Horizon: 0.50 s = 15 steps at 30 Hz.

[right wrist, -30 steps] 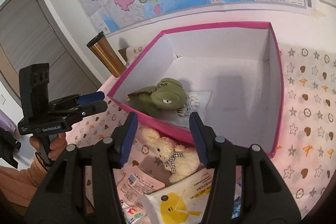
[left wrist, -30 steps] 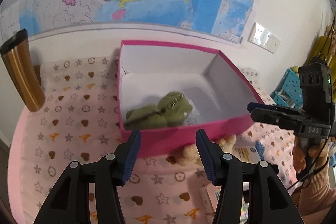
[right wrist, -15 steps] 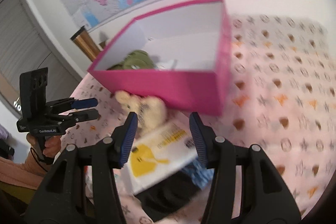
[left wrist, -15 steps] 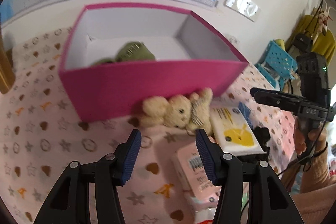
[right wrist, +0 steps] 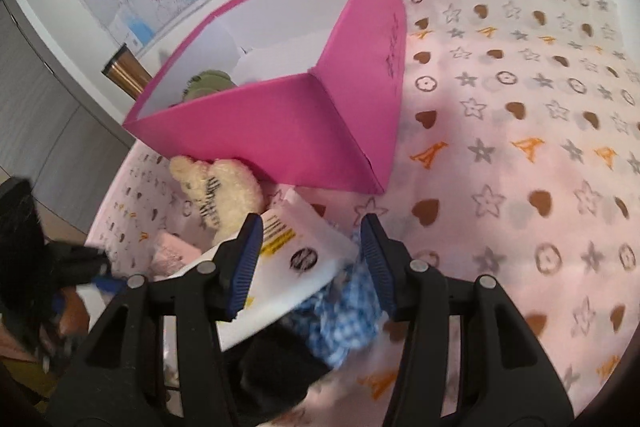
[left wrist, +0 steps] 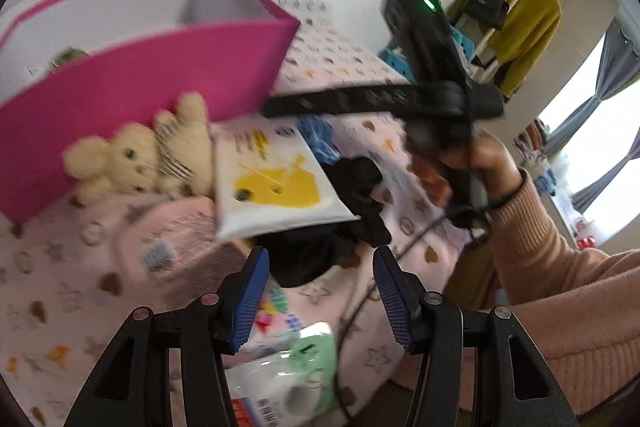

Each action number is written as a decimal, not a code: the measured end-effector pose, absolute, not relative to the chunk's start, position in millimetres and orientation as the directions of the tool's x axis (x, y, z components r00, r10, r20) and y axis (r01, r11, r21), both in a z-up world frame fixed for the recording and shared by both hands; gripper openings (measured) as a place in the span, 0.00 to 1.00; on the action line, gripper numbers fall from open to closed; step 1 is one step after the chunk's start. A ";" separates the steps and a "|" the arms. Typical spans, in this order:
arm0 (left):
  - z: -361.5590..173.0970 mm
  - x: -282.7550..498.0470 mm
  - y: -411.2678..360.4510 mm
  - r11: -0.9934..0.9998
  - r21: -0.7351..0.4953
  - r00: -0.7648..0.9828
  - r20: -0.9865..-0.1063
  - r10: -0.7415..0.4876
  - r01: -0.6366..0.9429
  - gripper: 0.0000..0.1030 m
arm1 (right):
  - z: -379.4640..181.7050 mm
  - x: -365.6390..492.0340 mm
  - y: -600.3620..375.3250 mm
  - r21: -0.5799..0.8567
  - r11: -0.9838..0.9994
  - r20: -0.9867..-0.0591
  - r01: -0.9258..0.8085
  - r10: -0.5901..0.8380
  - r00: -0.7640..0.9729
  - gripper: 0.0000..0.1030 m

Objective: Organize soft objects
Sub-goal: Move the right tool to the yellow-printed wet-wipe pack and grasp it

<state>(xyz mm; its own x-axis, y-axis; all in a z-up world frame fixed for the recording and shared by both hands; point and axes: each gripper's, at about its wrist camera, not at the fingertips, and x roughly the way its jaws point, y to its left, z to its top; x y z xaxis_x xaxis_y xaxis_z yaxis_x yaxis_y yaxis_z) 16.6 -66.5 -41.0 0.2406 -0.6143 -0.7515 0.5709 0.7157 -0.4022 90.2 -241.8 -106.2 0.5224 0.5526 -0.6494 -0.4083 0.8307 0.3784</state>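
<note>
A pink box (right wrist: 288, 131) stands on the patterned cloth, and a green plush (right wrist: 208, 83) peeks over its rim. A cream teddy bear (left wrist: 136, 159) lies against the box's front wall. Beside the bear is a white and yellow packet (left wrist: 272, 179), resting on a black cloth (left wrist: 332, 227) and a blue checked cloth (right wrist: 344, 315). My left gripper (left wrist: 320, 271) hangs open just short of the black cloth. My right gripper (right wrist: 312, 251) is open above the packet (right wrist: 296, 267) and the blue cloth, holding nothing.
A pink packet (left wrist: 172, 235) and a green and white package (left wrist: 312, 359) lie near the table's front. A gold tumbler (right wrist: 124, 73) stands behind the box. A hand in a pink sleeve (left wrist: 560, 287) holds the right gripper (left wrist: 280, 105), close to the left one.
Both grippers have dropped and swung away from the box's inside toward the pile in front of it. The jaws keep the same width.
</note>
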 end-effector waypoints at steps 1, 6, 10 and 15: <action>-45.0 21.0 -67.7 0.715 -0.424 0.223 -0.753 -0.620 0.556 0.53 | -108.7 95.8 -238.7 0.375 0.830 -0.657 -0.412 0.552 0.513 0.52; -61.5 44.4 -59.8 0.695 -0.567 0.154 -0.715 -0.682 0.442 0.51 | -118.2 119.5 -230.6 0.379 0.825 -0.685 -0.420 0.555 0.472 0.52; -59.5 53.7 -56.3 0.728 -0.546 0.194 -0.729 -0.657 0.415 0.42 | -128.3 124.7 -223.6 0.393 0.797 -0.716 -0.459 0.578 0.391 0.52; -57.1 58.9 -44.7 0.767 -0.517 0.234 -0.748 -0.621 0.379 0.32 | -125.0 112.1 -232.5 0.405 0.773 -0.696 -0.488 0.607 0.383 0.43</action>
